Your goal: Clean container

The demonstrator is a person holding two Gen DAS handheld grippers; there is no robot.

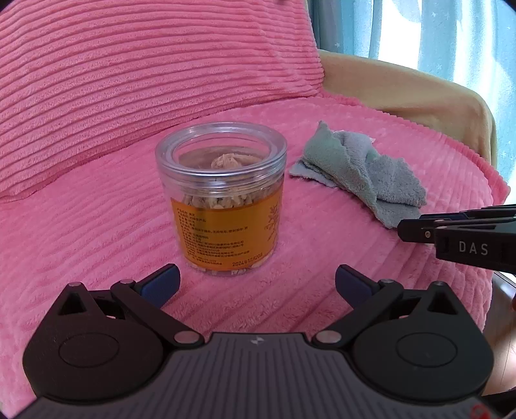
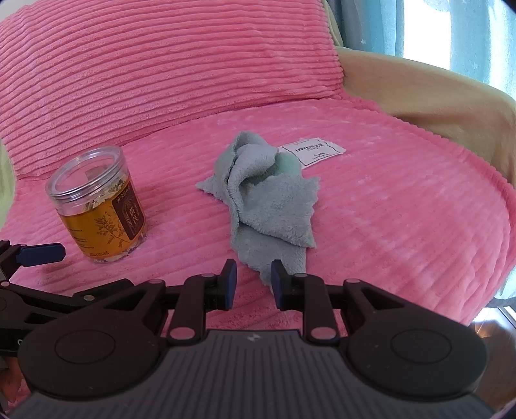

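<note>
A clear plastic jar (image 1: 221,199) with an orange label stands upright and lidless on the pink cushion, holding dried pieces. My left gripper (image 1: 256,283) is open wide just in front of it, not touching. A crumpled grey-green cloth (image 1: 361,180) lies to the jar's right. In the right wrist view the jar (image 2: 96,203) is at the left and the cloth (image 2: 267,199) is straight ahead. My right gripper (image 2: 253,283) is open with a narrow gap, and the cloth's near corner reaches its fingertips. Nothing is gripped.
A ribbed pink seat cushion (image 2: 387,209) carries everything, with a pink back pillow (image 1: 145,64) behind. A white fabric tag (image 2: 311,151) lies past the cloth. A beige chair arm (image 2: 419,93) curves at the right, with blue curtains (image 1: 435,29) beyond.
</note>
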